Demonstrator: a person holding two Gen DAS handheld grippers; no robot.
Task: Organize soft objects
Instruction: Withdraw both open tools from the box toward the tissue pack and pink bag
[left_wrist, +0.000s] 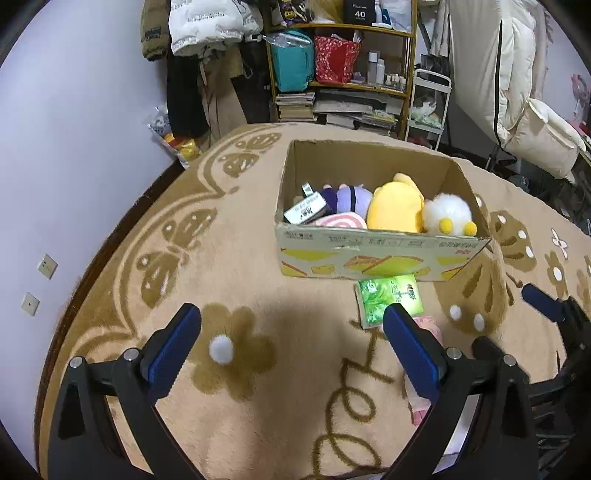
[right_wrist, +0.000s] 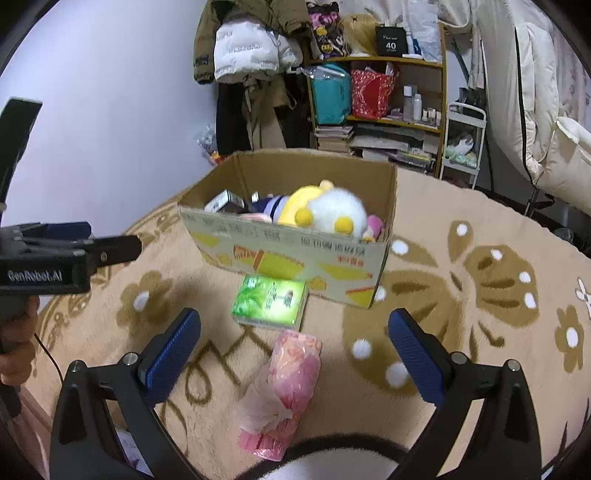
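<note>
1. In the left wrist view the pink bag (left_wrist: 424, 354) is mostly hidden behind the right finger of the left hand-held gripper (left_wrist: 291, 350); only its edges show.
2. In the right wrist view the box (right_wrist: 295, 258) and the toys in it are blurred, so the print on its near wall cannot be read.
3. A dark-rimmed white furry thing at the bottom edge of the right wrist view is cut off; I cannot tell what it is.
4. The cardboard box (left_wrist: 369, 254) stands open on the tan flowered blanket (left_wrist: 258, 406). Inside lie a yellow plush (left_wrist: 397, 206), a white fluffy plush (left_wrist: 448, 216) at the right end, a purple plush (left_wrist: 349, 197), a pink-striped roll (left_wrist: 341, 221) and a small printed carton (left_wrist: 304, 210) at the left.
5. A green packet (right_wrist: 271, 302) lies flat on the blanket, touching the box's near wall.
6. The pink bag (right_wrist: 284, 387), crinkled thin plastic, lies just nearer than the packet.
7. The left hand-held gripper is spread wide and holds nothing.
8. The right hand-held gripper (right_wrist: 295, 354) is likewise spread, empty, with the pink bag between its fingers but untouched.
</note>
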